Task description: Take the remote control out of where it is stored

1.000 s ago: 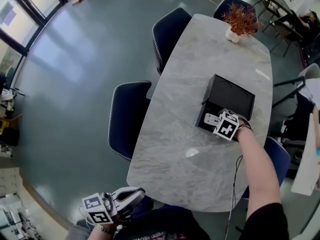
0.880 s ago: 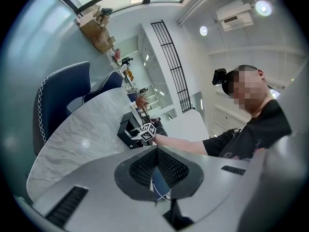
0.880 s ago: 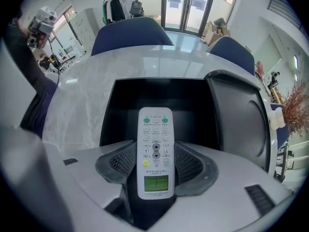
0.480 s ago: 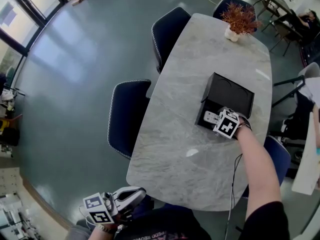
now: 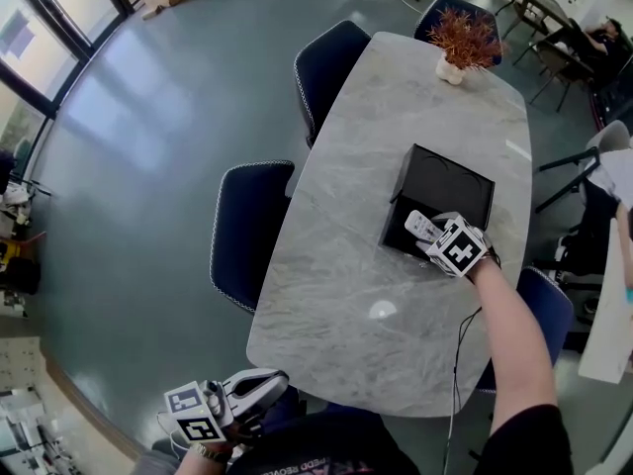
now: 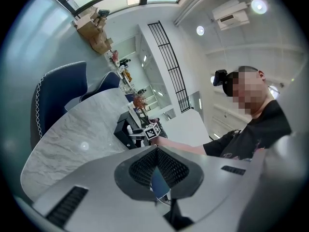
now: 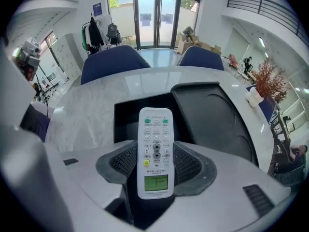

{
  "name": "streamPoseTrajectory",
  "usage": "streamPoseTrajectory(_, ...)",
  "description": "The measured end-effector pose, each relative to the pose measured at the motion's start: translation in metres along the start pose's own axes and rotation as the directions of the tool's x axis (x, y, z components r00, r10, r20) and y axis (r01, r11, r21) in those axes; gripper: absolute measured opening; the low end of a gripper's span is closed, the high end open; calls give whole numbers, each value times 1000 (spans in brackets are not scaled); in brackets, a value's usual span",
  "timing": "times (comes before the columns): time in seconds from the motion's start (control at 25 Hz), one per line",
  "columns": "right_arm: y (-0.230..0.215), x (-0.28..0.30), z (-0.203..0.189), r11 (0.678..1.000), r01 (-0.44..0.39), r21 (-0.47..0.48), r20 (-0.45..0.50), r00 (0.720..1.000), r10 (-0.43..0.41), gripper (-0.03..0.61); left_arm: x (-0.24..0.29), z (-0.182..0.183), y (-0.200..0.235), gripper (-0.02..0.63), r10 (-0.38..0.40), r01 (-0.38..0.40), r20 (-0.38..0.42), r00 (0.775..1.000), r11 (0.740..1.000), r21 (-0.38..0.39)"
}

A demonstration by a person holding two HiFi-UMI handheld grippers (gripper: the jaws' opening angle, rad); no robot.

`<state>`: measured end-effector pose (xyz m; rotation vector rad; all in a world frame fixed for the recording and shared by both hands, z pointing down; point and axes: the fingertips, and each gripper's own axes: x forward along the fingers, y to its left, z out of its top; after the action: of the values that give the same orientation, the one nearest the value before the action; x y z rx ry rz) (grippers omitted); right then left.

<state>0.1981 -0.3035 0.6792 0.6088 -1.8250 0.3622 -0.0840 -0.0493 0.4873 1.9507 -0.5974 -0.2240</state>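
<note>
A white remote control with a green screen is clamped between the jaws of my right gripper, buttons facing up. In the head view the remote control sticks out of the right gripper, lifted above the open front of a black box on the marble table. The black box lies just beyond the remote, its dark opening empty. My left gripper hangs low off the table's near edge, jaws together with nothing between them.
Two dark blue chairs stand along the table's left side, another at the far end. A white pot with a reddish dried plant sits at the far end of the table. A person's arm reaches over the right side.
The right gripper has risen and drawn back a little from the box, bringing the remote control up out of the opening. The left gripper has stayed put.
</note>
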Motion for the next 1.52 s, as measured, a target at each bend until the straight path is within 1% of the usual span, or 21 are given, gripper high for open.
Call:
streamPoseTrajectory(0.28,3,-45,13,998,40,46,111,993,-45,233,7,-7,-10,8,-15,15,9,1000,1000,23)
streamPoseTrajectory(0.4,12,-61,15,997,46,59,137,989,-54,233,8,-9,-16,8,-29,29,9,1000,999,33)
streamPoseTrajectory(0.52,24,-75,13,994,67,81,151,985,-79,233,7,-9,-21,8,-58,58,-9,998,997,49)
streamPoseTrajectory(0.76,70,-102,3,984,96,150,166,979,-120,233,-15,-12,-29,8,-117,120,-43,992,990,75)
streamPoseTrajectory(0.92,114,-121,4,968,81,237,226,965,-136,233,-37,-17,-34,8,-129,135,-63,990,986,103)
streamPoseTrajectory(1.08,165,-137,1,930,18,368,319,937,-144,233,-61,-26,-39,8,-115,125,-76,990,982,143)
streamPoseTrajectory(1.24,223,-153,-9,879,-52,473,388,909,-155,233,-86,-42,-44,8,-98,115,-98,990,977,178)
streamPoseTrajectory(1.32,255,-159,-15,853,-87,515,414,896,-158,233,-98,-53,-47,8,-109,128,-110,988,975,183)
streamPoseTrajectory(1.44,303,-170,-20,808,-151,570,464,871,-165,233,-116,-69,-54,8,-135,158,-131,982,970,184)
streamPoseTrajectory(1.52,335,-177,-24,768,-204,608,505,845,-176,233,-127,-82,-55,8,-146,173,-152,978,968,180)
